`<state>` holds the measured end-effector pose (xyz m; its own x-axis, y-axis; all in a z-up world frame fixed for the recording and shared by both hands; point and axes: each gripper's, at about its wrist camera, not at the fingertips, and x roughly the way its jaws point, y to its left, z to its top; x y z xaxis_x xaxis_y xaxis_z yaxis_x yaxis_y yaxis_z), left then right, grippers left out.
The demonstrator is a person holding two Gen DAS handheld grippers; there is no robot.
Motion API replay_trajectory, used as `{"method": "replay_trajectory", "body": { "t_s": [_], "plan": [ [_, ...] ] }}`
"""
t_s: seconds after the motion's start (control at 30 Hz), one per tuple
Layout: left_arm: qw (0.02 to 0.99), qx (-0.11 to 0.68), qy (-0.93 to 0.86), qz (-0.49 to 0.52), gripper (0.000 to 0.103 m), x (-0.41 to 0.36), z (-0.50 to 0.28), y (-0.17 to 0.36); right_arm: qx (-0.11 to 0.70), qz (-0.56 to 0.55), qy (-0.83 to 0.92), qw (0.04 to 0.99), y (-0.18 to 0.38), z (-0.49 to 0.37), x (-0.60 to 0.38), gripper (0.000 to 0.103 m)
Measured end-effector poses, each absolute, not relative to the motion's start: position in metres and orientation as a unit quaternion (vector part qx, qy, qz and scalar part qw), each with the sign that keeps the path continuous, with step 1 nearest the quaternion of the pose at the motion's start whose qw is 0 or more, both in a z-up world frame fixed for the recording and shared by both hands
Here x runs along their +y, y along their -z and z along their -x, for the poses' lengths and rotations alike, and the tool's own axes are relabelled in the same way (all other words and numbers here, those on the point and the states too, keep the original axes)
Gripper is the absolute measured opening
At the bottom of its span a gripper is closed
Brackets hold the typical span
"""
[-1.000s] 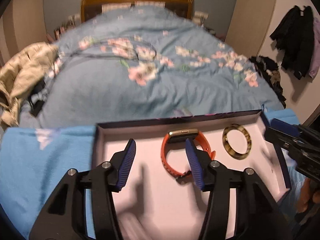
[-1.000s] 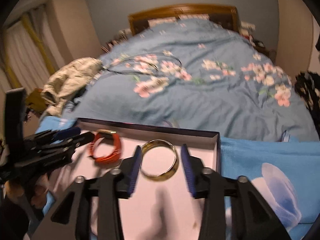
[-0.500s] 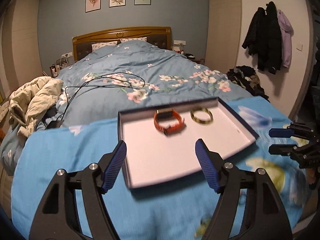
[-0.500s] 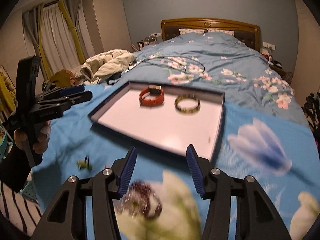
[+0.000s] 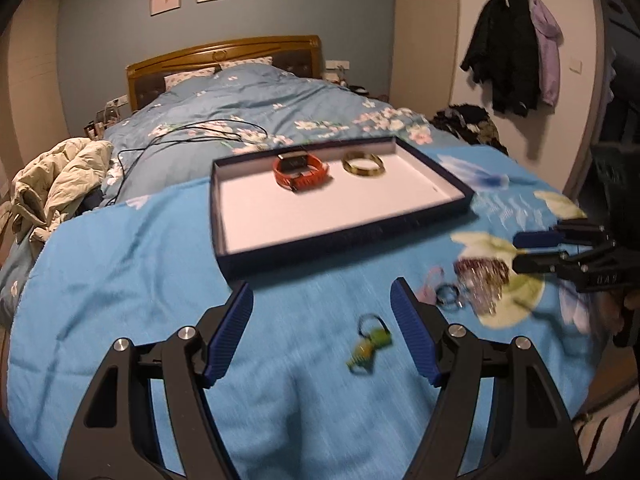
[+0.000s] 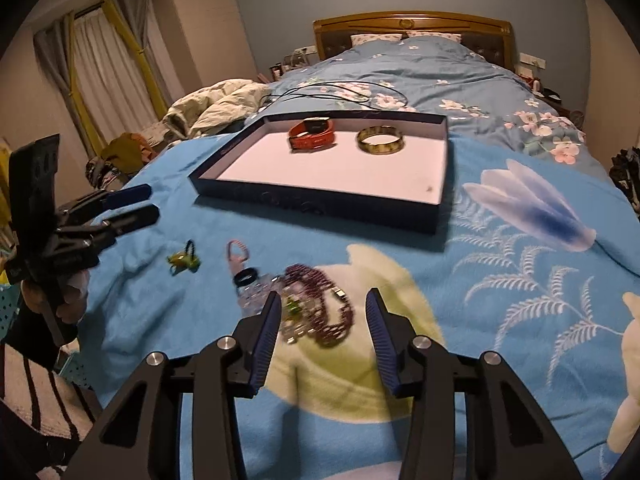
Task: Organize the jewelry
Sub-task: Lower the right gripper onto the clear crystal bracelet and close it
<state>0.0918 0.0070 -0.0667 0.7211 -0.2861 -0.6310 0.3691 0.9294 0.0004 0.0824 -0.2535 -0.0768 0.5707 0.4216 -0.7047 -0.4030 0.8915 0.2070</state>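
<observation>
right wrist: tray (image 6: 320,200) holds watch (image 6: 313,134), bangle (image 6: 380,141).

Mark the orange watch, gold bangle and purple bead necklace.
orange watch (image 6: 313,135): right wrist view, on the front of its strap.
gold bangle (image 6: 380,142): right wrist view, on its near rim.
purple bead necklace (image 6: 320,300): right wrist view, on the bead strands.

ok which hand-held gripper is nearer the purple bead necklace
Right. The right hand-held gripper is open just in front of the purple bead necklace; the left hand-held gripper sits off to its side, by the green trinket.
</observation>
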Motion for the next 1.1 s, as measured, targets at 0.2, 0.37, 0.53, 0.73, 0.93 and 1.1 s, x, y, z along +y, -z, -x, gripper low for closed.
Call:
{"method": "replay_trajectory", "body": {
  "t_s": [0.2,0.37,0.53,0.73,0.93,1.1],
  "plan": [
    [0.918,0.34,0.19,-0.075,0.07,-0.002,-0.083,0.076,0.397,0.007,-0.253,0.882,0.079,-0.075,-0.233,0.042],
    [0.916,0.342,0.195,-0.074,0.07,-0.004,-0.08,0.078,0.397,0.016,-0.273,0.876,0.079,-0.069,-0.216,0.033],
    [0.914,0.348,0.197,-0.07,0.07,-0.004,-0.081,0.082,0.403,0.036,-0.277,0.871,0.086,-0.067,-0.199,0.032],
    [0.913,0.35,0.197,-0.07,0.07,-0.005,-0.082,0.084,0.401,0.075,-0.256,0.877,0.093,-0.071,-0.183,0.024],
    [0.913,0.354,0.195,-0.064,0.07,-0.004,-0.085,0.086,0.396,0.106,-0.225,0.884,0.094,-0.074,-0.183,0.007],
    [0.913,0.351,0.196,-0.063,0.07,-0.003,-0.083,0.085,0.394,0.061,-0.239,0.886,0.086,-0.077,-0.2,0.0]
  ]
}}
